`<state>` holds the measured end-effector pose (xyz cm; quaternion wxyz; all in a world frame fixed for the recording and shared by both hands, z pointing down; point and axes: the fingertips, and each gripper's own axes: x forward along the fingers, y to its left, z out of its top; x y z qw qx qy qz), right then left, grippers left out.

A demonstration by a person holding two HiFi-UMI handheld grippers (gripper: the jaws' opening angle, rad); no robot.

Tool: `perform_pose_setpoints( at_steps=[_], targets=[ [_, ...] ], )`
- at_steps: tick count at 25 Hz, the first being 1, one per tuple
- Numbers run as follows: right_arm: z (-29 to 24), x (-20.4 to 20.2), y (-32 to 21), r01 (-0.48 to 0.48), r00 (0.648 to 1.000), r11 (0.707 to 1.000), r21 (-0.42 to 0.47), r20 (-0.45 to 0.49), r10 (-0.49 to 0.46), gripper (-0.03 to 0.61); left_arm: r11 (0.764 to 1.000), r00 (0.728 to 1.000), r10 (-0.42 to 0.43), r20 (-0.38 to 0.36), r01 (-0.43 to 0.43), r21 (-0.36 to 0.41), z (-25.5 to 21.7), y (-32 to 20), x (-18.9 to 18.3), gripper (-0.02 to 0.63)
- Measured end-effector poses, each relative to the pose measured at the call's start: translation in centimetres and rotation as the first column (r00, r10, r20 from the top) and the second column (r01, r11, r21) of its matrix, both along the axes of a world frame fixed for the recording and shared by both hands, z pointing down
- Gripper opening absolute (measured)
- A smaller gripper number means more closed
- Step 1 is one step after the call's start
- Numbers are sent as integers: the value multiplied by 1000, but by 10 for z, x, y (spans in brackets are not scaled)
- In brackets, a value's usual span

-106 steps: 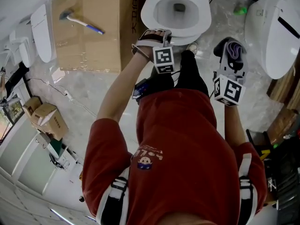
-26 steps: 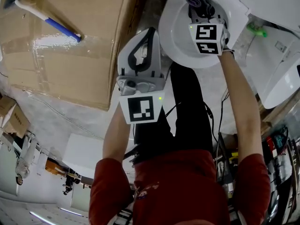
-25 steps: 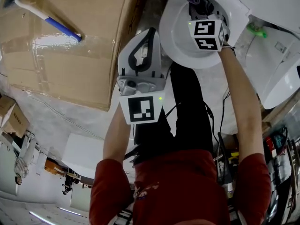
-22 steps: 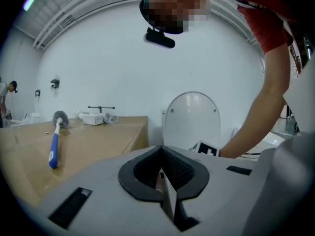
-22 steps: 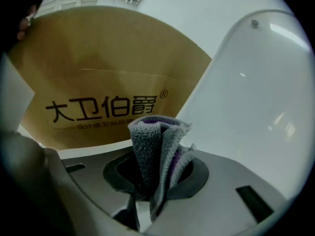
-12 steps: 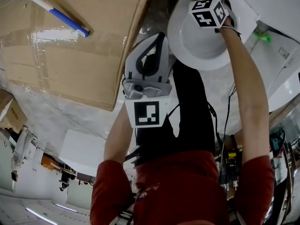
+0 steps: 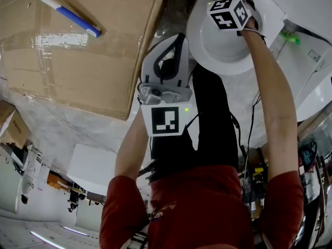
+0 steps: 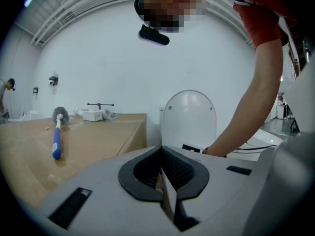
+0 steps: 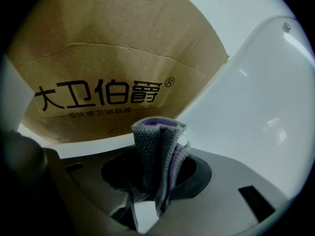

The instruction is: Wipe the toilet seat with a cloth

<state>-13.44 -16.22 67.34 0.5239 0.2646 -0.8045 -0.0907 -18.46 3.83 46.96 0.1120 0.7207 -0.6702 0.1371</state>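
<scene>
Person in a red top (image 7: 207, 206) bends over the toilet seat (image 7: 218, 53), a gripper in each hand. Nearest, just short of the seat's front edge, the left gripper (image 8: 165, 183) hangs idle, its jaws pressed together w/ nothing btwn them. Further on, over the seat's far end, the right gripper (image 9: 147, 203) has its jaws clamped on the cloth (image 9: 158, 149), the arm stretched out long. The cloth pokes up out of the jaws in a bunched fold, and no view settles whether it touches the seat. Behind the seat stands the upright lid (image 8: 189, 117). Left of the seat is a big cardboard box (image 7: 72, 51) w/ a blue-handled brush (image 7: 78, 21) lying on top. Risks, prob.: the grip is on a narrow wad only, so a hard drag across the seat could tug the cloth free. W/ so little fabric ahead of the jaws, the gripper's hard shell might also scrape the porcelain instead of wiping it, esp. close to the lid. The cloth itself is grey knit outside and purple inside, w/ a zigzag-stitched hem. It looks soft and limp, and is doubled over several times.
</scene>
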Motion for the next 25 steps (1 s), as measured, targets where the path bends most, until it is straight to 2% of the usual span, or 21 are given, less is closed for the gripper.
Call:
perform_pose_setpoints(
  at_steps=[12,18,25],
  targets=[
    [14,-13,71,67,998,996,-65,-13,-68,129,999,1000,-3,-28,4,48,-18,22,-1,12],
    [16,-16,116,102,995,991,-80,3,-103,127,999,999,11,-47,-9,38,-17,45,0,12],
    [20,-10,172,185,983,979,-81,-7,-186,123,999,996,-31,-84,32,20,-15,63,1,12]
  ],
)
